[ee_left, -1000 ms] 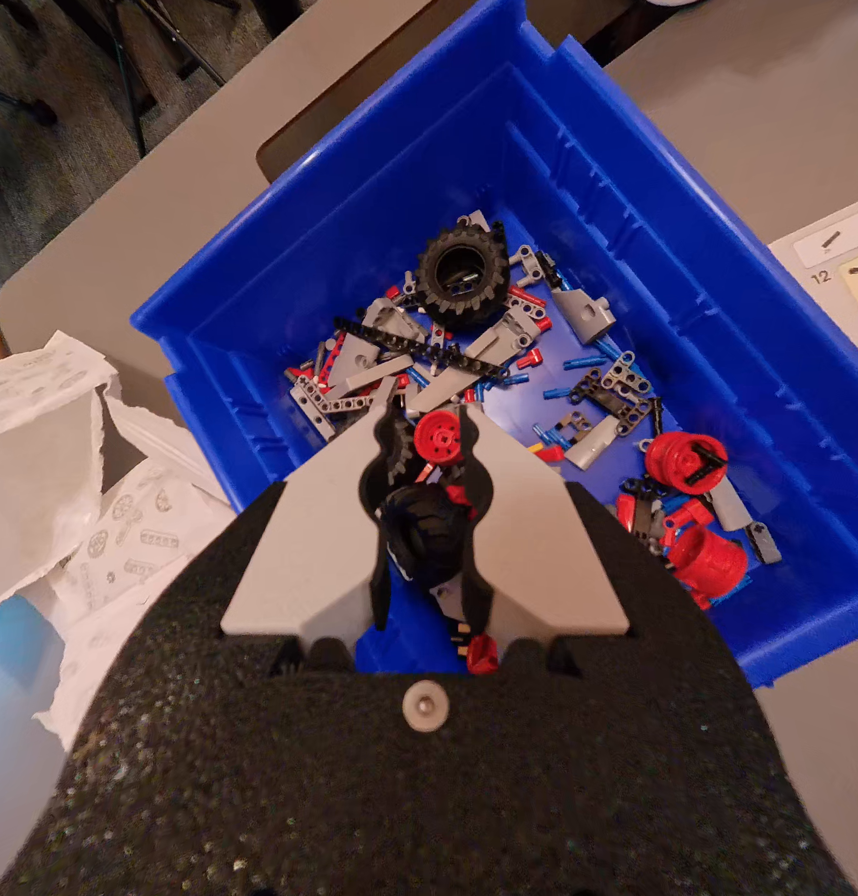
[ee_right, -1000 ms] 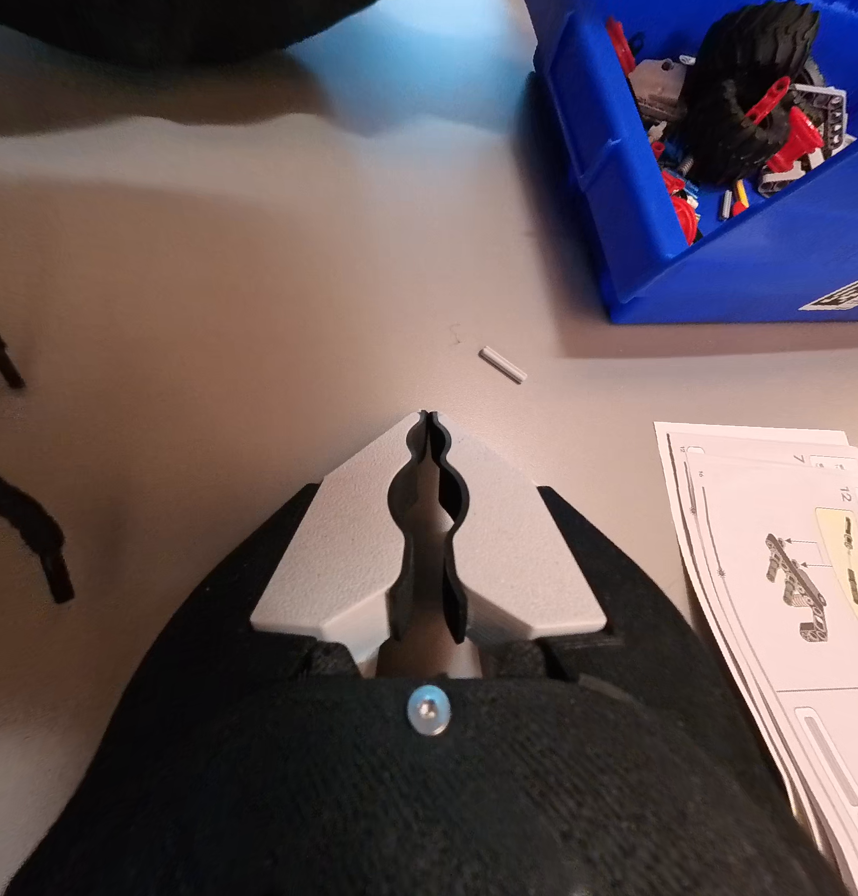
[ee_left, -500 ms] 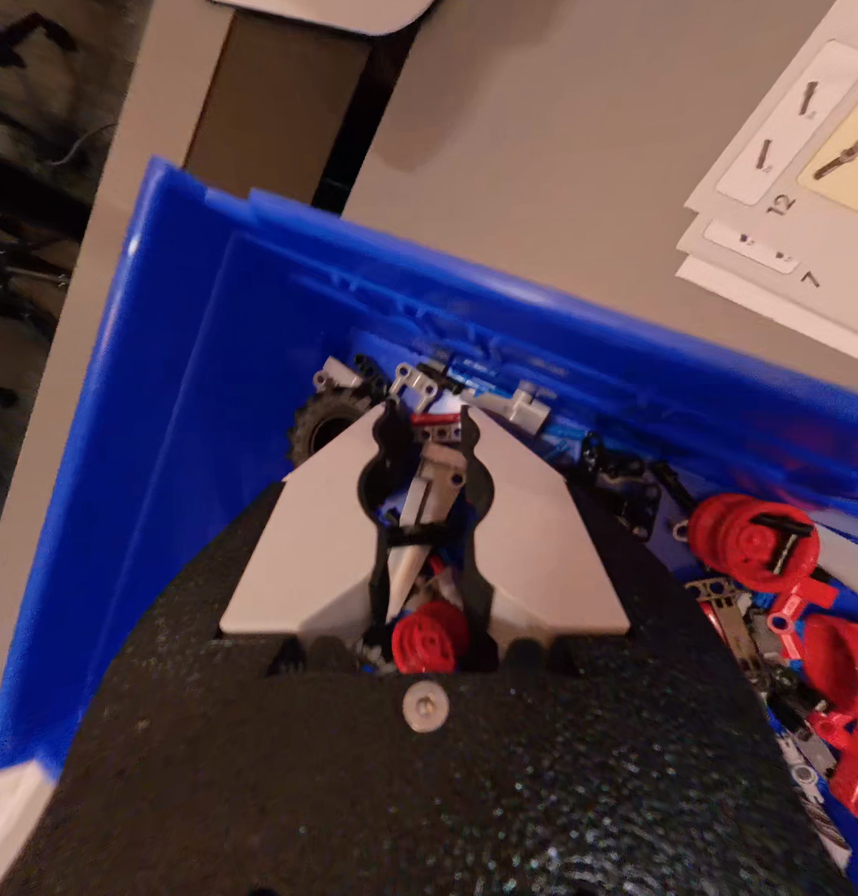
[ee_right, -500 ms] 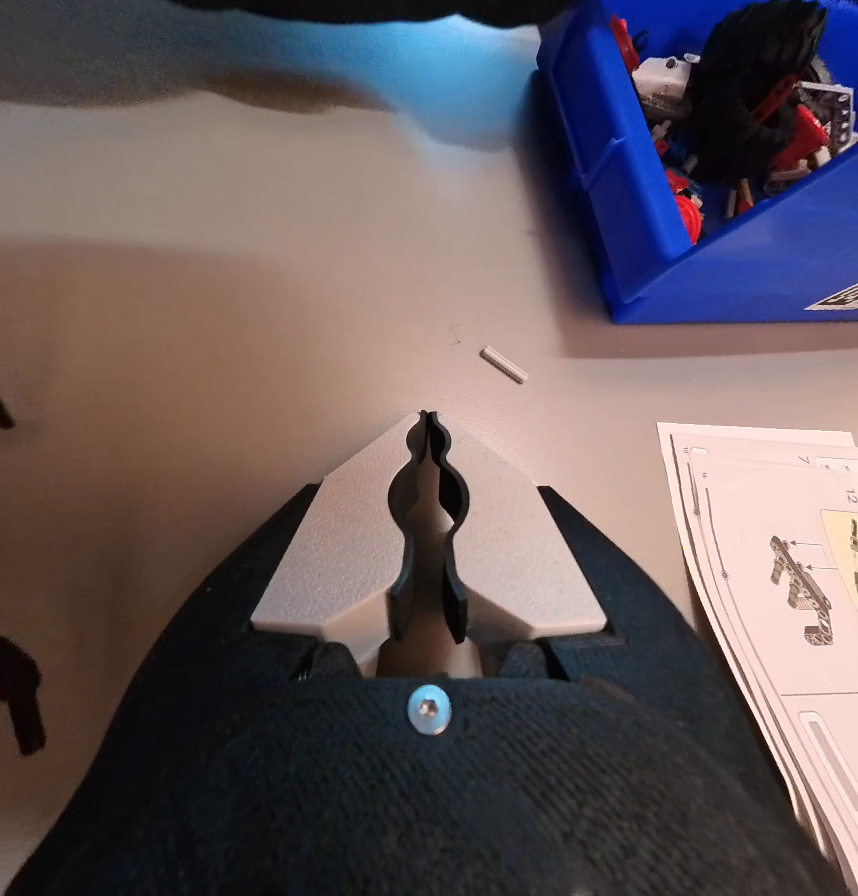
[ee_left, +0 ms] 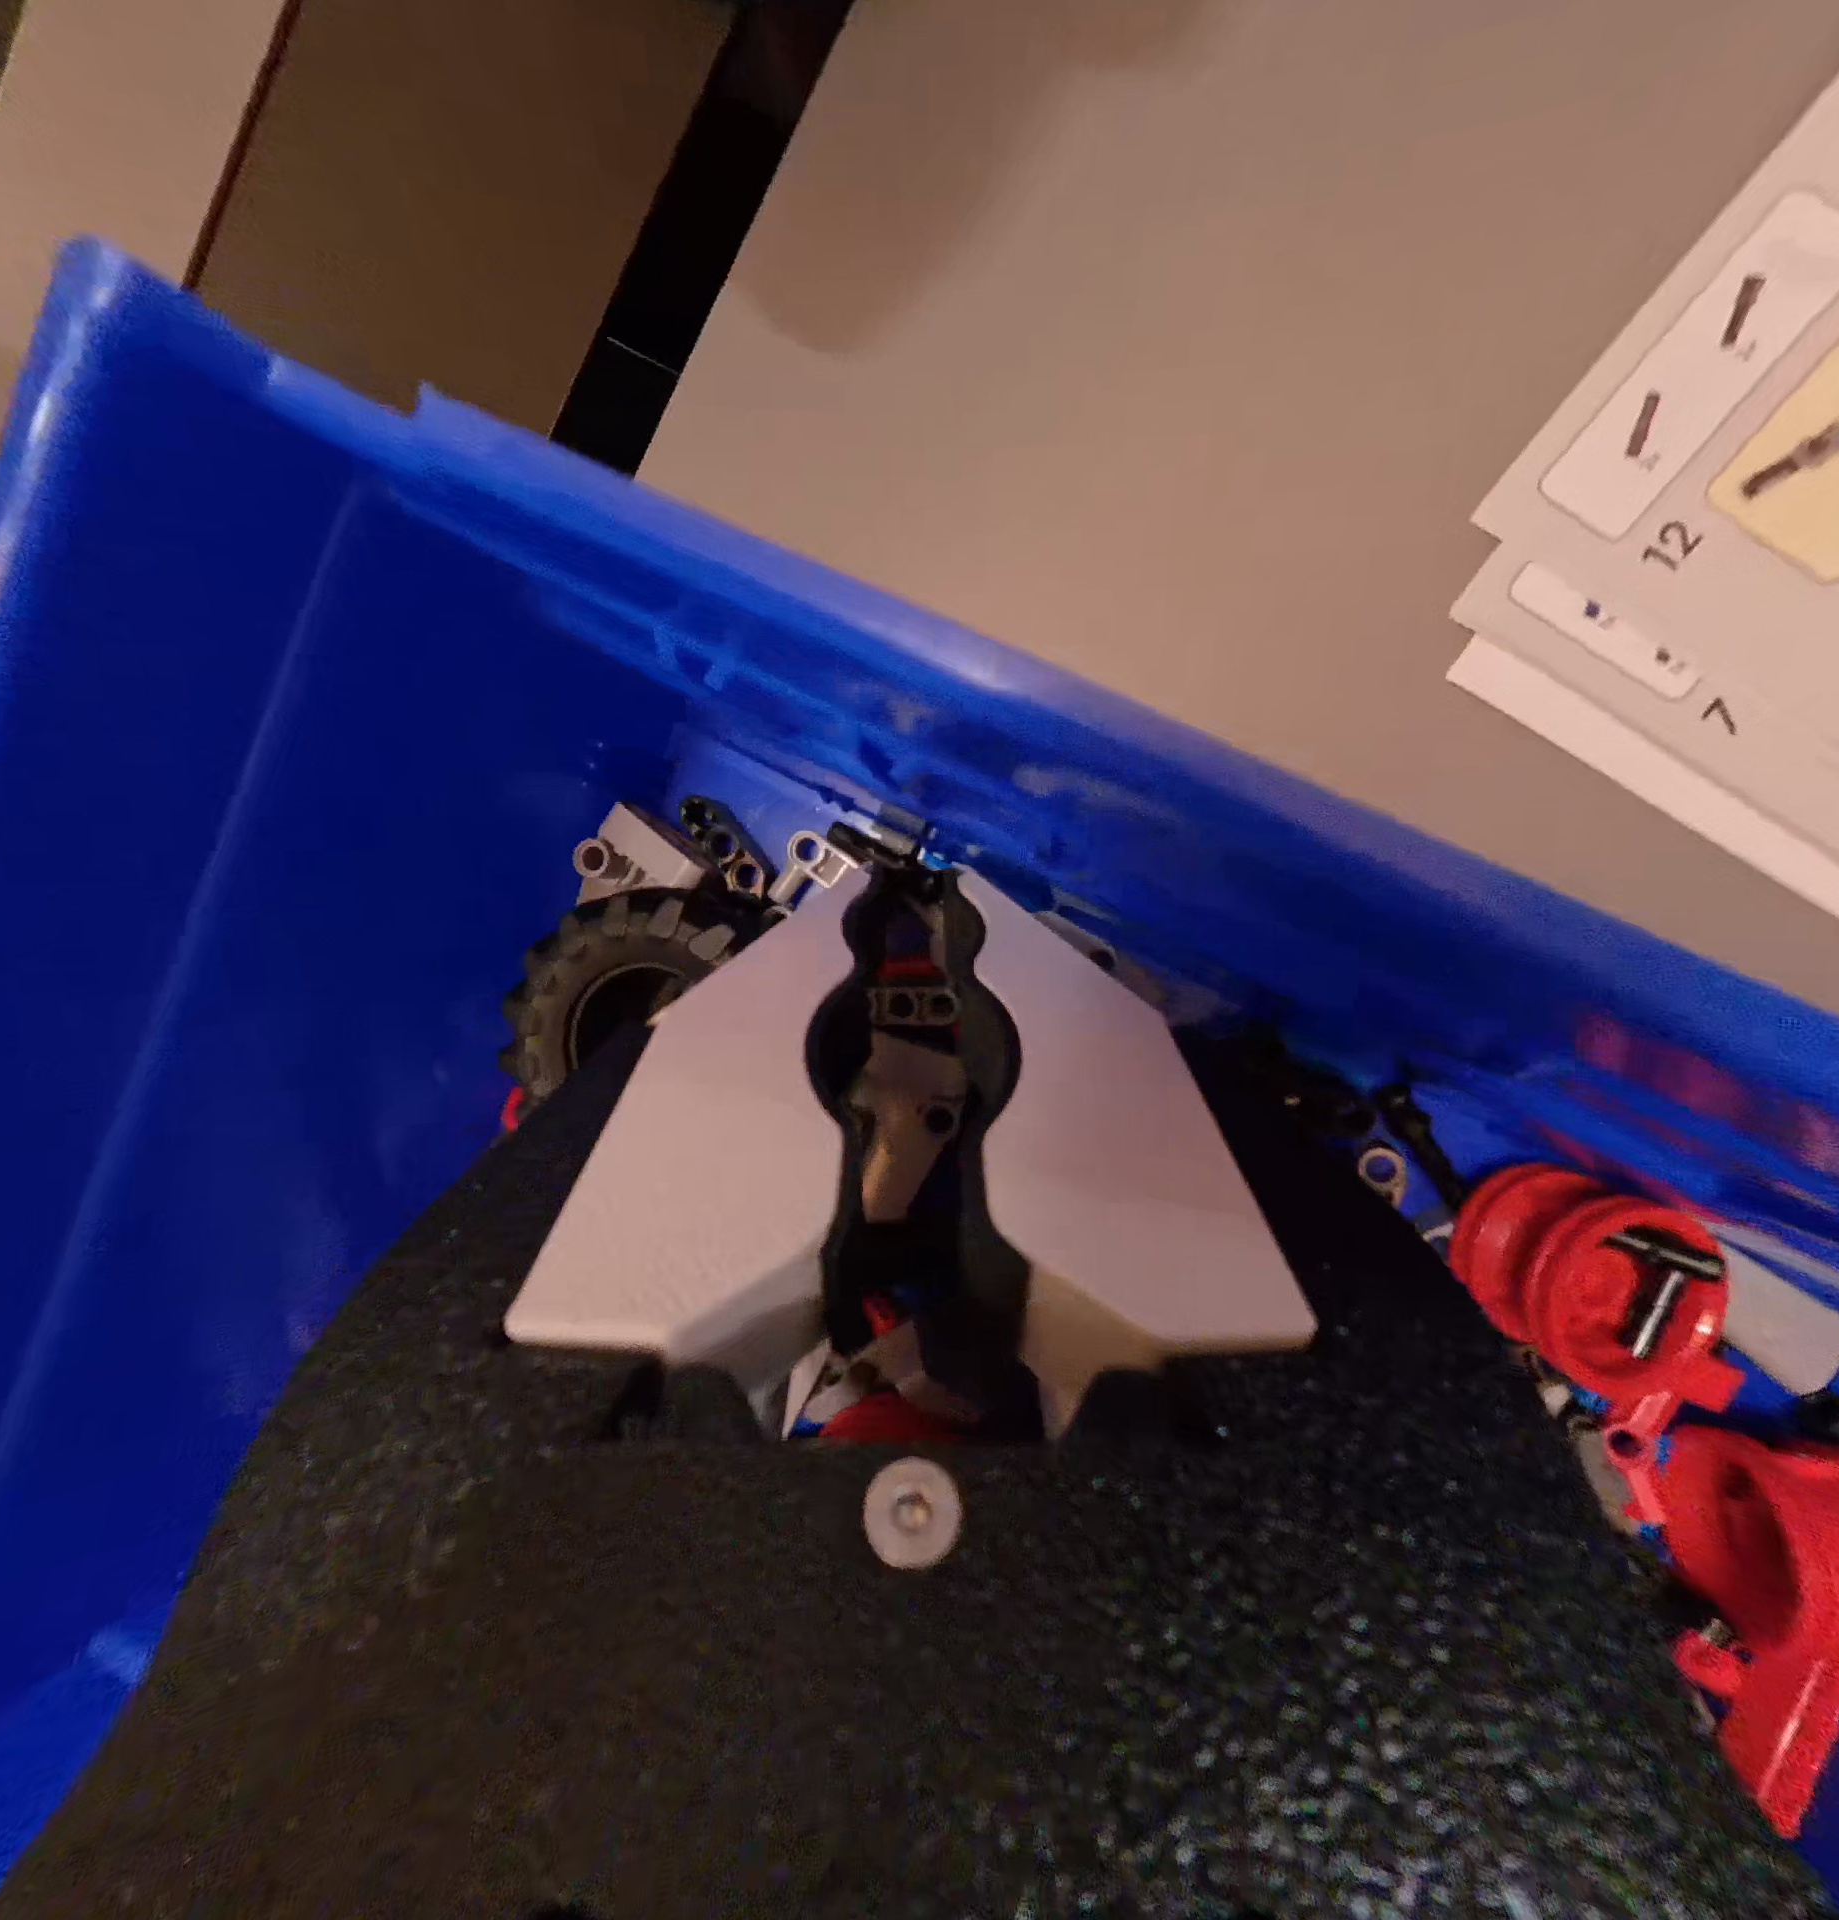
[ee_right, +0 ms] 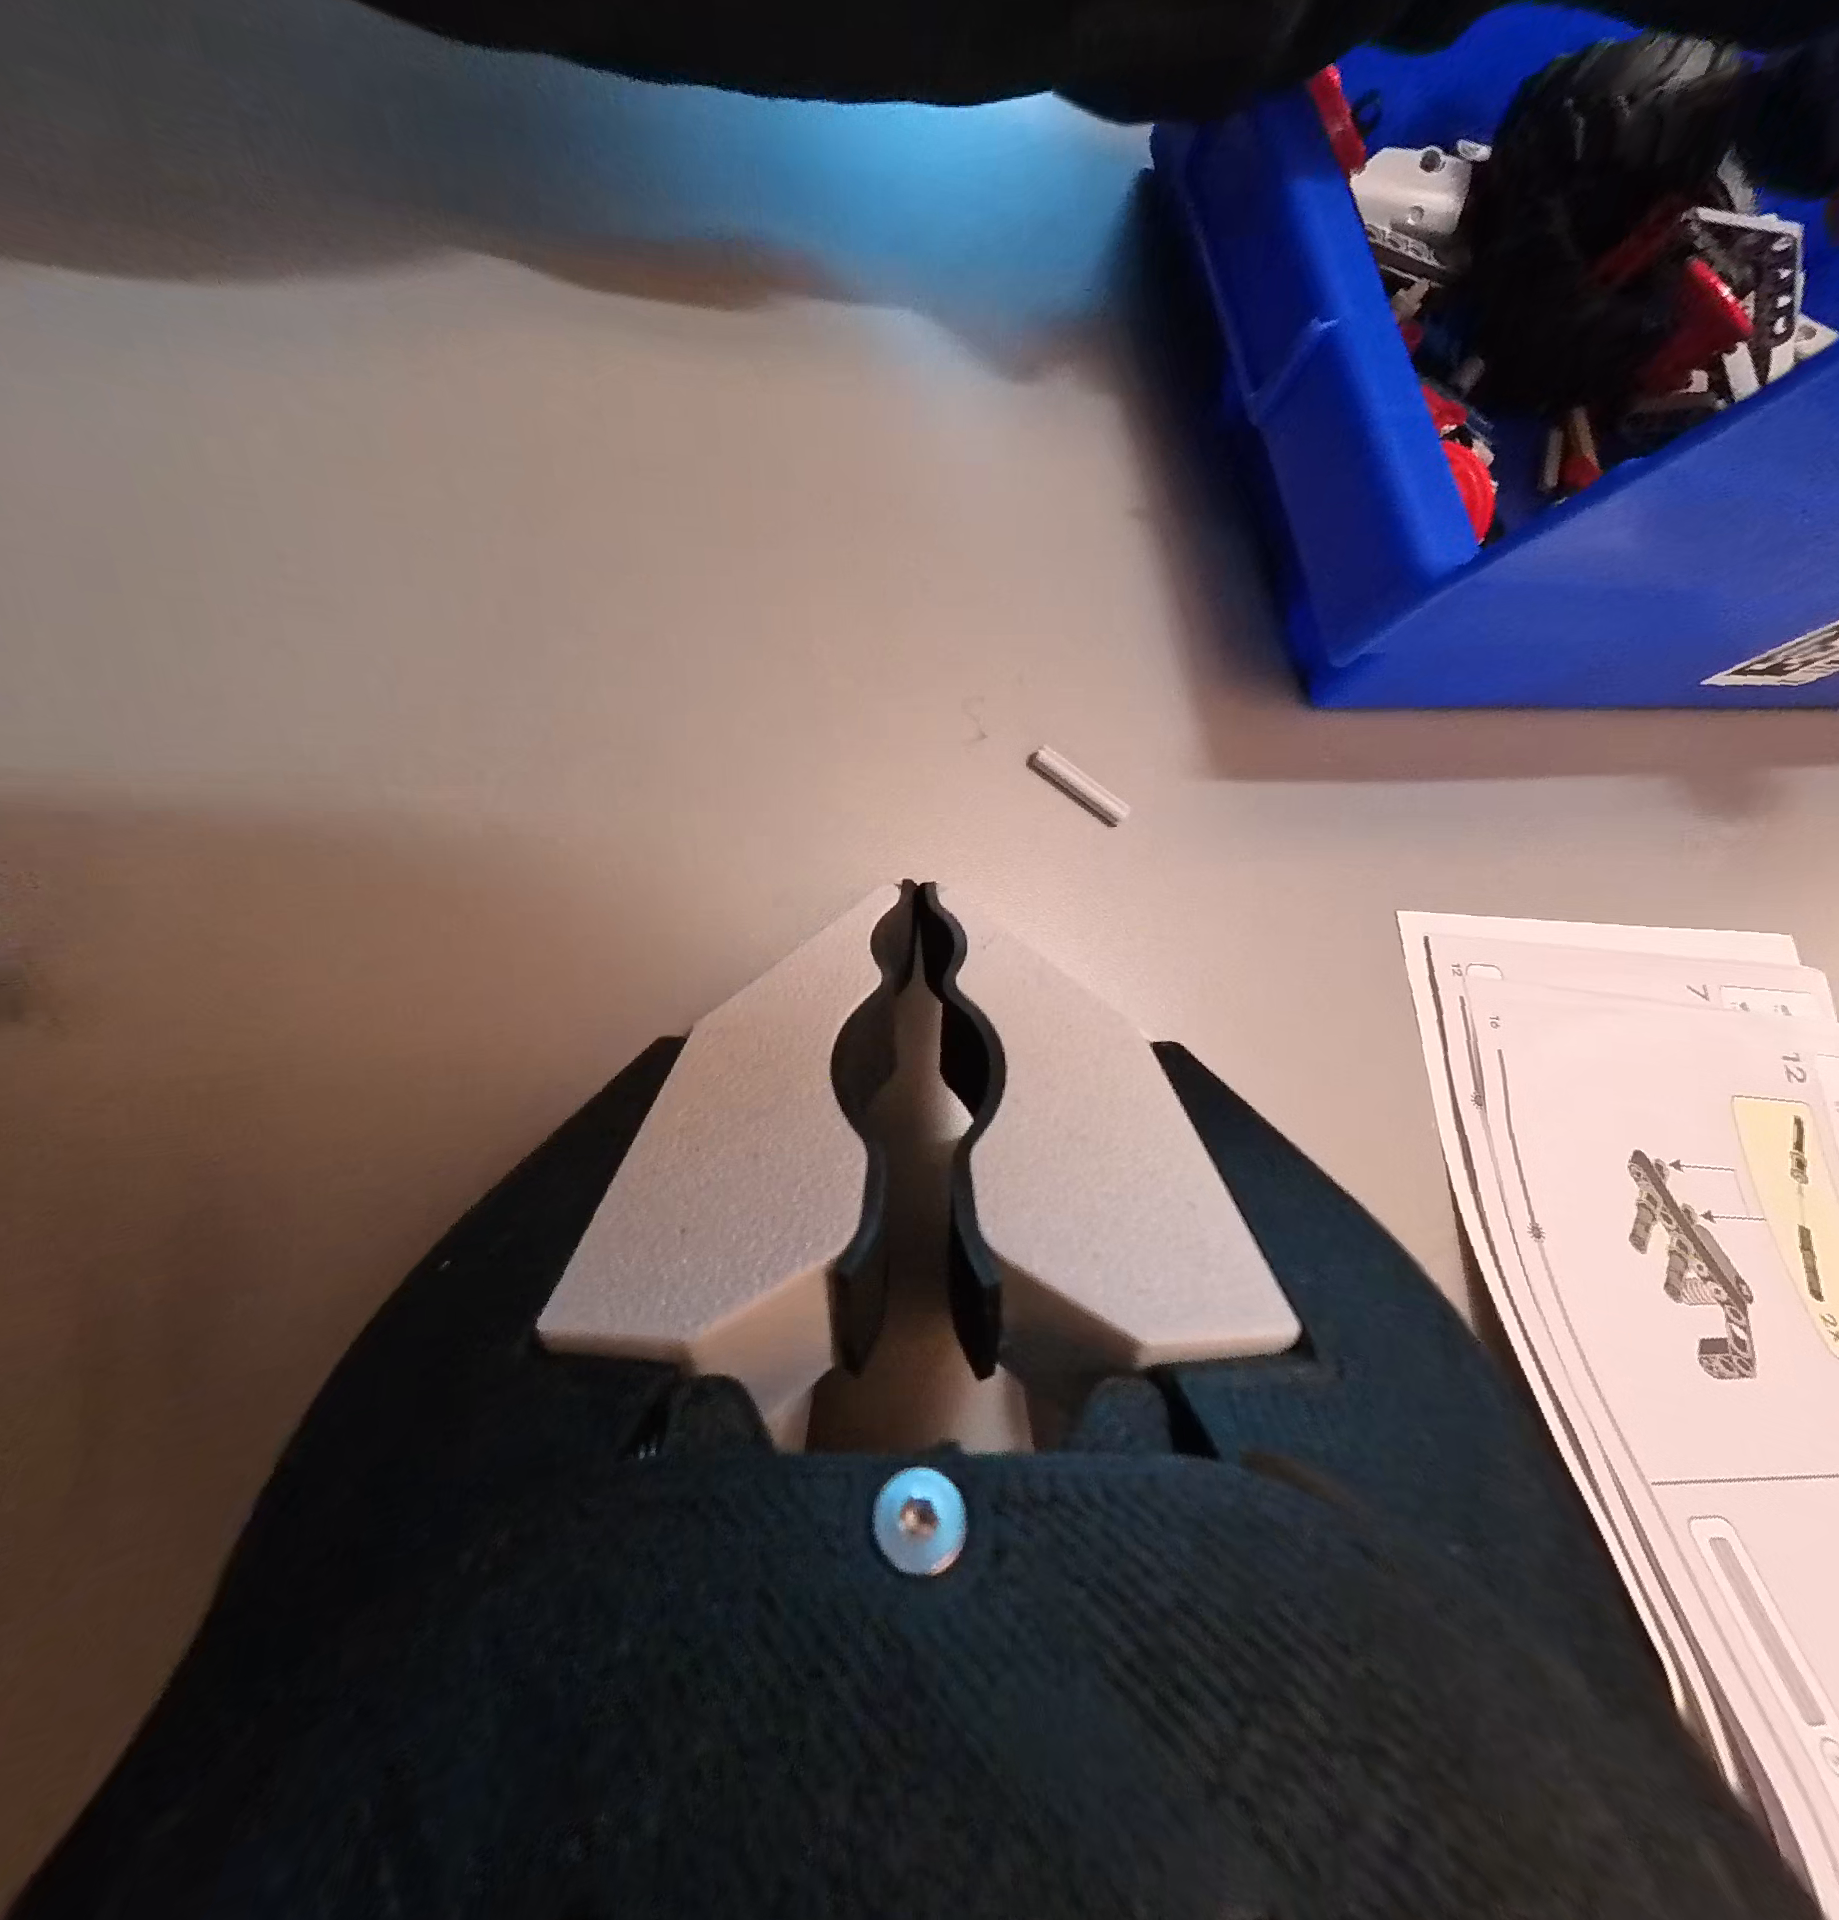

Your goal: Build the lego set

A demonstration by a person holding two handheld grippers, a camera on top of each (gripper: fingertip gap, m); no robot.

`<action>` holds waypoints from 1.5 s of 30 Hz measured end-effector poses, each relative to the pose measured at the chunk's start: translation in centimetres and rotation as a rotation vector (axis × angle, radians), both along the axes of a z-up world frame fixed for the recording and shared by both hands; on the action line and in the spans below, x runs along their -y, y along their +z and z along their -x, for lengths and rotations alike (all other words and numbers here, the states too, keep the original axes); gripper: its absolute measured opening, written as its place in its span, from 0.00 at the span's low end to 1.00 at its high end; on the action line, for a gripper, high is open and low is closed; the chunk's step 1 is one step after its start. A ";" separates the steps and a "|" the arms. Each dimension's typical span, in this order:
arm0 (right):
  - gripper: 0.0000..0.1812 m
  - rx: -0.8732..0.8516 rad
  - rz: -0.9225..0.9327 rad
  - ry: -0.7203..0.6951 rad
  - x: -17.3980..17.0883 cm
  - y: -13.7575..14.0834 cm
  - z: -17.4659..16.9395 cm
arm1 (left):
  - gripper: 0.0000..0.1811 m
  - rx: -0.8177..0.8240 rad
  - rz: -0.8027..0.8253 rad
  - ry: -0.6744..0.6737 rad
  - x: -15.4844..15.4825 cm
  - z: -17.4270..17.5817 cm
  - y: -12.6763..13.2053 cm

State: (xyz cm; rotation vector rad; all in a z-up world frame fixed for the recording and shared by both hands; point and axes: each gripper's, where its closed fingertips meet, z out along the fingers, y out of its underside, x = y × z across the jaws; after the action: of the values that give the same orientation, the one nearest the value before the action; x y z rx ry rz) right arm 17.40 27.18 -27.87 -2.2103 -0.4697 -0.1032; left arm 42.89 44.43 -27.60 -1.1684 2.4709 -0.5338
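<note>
A blue bin (ee_left: 271,831) holds loose lego pieces: a black tyre (ee_left: 593,987), red wheel hubs (ee_left: 1580,1288), grey and black beams. My left gripper (ee_left: 910,883) is low inside the bin with its tips near the far wall. Its jaws stand narrowly apart over small grey and black pieces, and a small black pin lies right at the tips. I cannot tell if anything is held. My right gripper (ee_right: 917,888) is shut and empty above the bare table. A small light grey axle (ee_right: 1079,785) lies just ahead and to its right. The bin (ee_right: 1341,468) also shows at the upper right.
Printed instruction sheets (ee_right: 1673,1195) lie on the table at the right of my right gripper; they also show beyond the bin in the left wrist view (ee_left: 1725,468). A dark blurred shape (ee_right: 894,52) crosses the top of the right wrist view. My right gripper is the nearer one to the small light grey axle (ee_right: 1079,785): about 4 cm, against 25 cm.
My left gripper has pushed deeper into the bin towards the far wall, and its jaws have narrowed. My right gripper has stayed still and shut.
</note>
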 end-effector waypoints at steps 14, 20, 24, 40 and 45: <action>0.00 0.051 -0.024 0.000 0.0 0.1 0.0 | 0.04 0.192 0.178 0.045 1.2 6.1 8.0; 0.00 0.136 -0.063 0.005 0.1 0.4 0.0 | 0.04 0.351 0.533 -0.260 7.6 13.8 13.6; 0.02 0.265 -0.115 -0.025 0.7 1.0 -1.0 | 0.04 0.403 0.687 -0.389 10.8 17.3 15.0; 0.17 0.957 -0.673 -0.176 7.7 14.4 -3.3 | 0.04 0.056 1.119 -0.640 25.4 23.7 14.4; 0.07 1.020 -0.591 -0.164 8.8 12.8 -3.3 | 0.04 -0.019 1.101 -0.650 27.9 24.0 13.4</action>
State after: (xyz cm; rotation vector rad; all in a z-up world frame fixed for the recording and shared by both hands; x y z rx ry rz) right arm 20.70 18.39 -15.10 -1.4676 -0.6762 -1.3126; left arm 18.87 16.48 -14.22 -0.5480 2.5151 -2.2392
